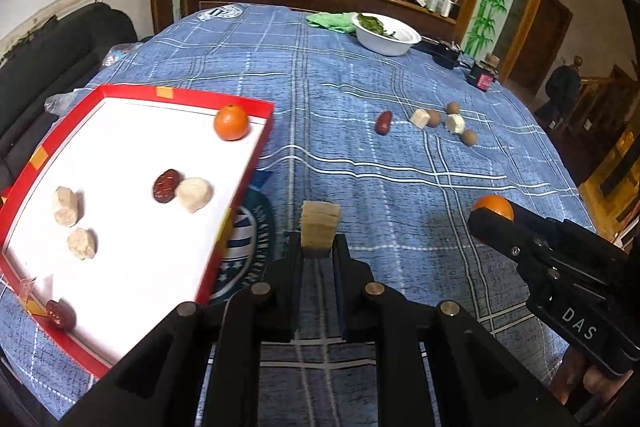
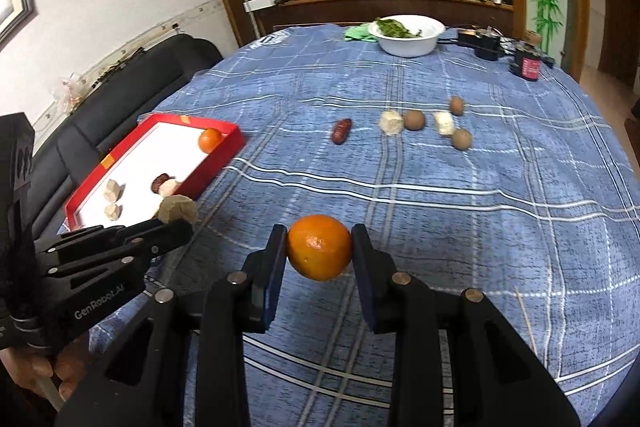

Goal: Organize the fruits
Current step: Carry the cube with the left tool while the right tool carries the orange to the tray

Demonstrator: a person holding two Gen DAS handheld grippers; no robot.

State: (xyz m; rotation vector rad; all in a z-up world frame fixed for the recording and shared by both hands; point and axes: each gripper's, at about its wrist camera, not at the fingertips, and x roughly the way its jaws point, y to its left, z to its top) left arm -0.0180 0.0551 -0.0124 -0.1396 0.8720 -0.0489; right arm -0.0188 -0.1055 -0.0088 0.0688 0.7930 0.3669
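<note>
My left gripper (image 1: pixel 319 247) is shut on a beige chunk (image 1: pixel 320 227) and holds it above the blue cloth, just right of the red tray (image 1: pixel 160 93). The tray holds an orange (image 1: pixel 231 122), two red dates (image 1: pixel 165 185), and three beige chunks (image 1: pixel 194 194). My right gripper (image 2: pixel 319 247) is shut on an orange (image 2: pixel 319 247) above the table; it shows at the right of the left wrist view (image 1: pixel 494 207). A red date (image 2: pixel 341 131), two beige chunks (image 2: pixel 391 123) and three brown round fruits (image 2: pixel 413 119) lie on the cloth further back.
A white bowl of greens (image 2: pixel 408 41) and a green cloth (image 2: pixel 358 31) stand at the far table edge. Black devices and a dark jar (image 2: pixel 528 65) sit at the far right. A black sofa (image 2: pixel 120 83) is left of the table. A wooden cabinet stands behind.
</note>
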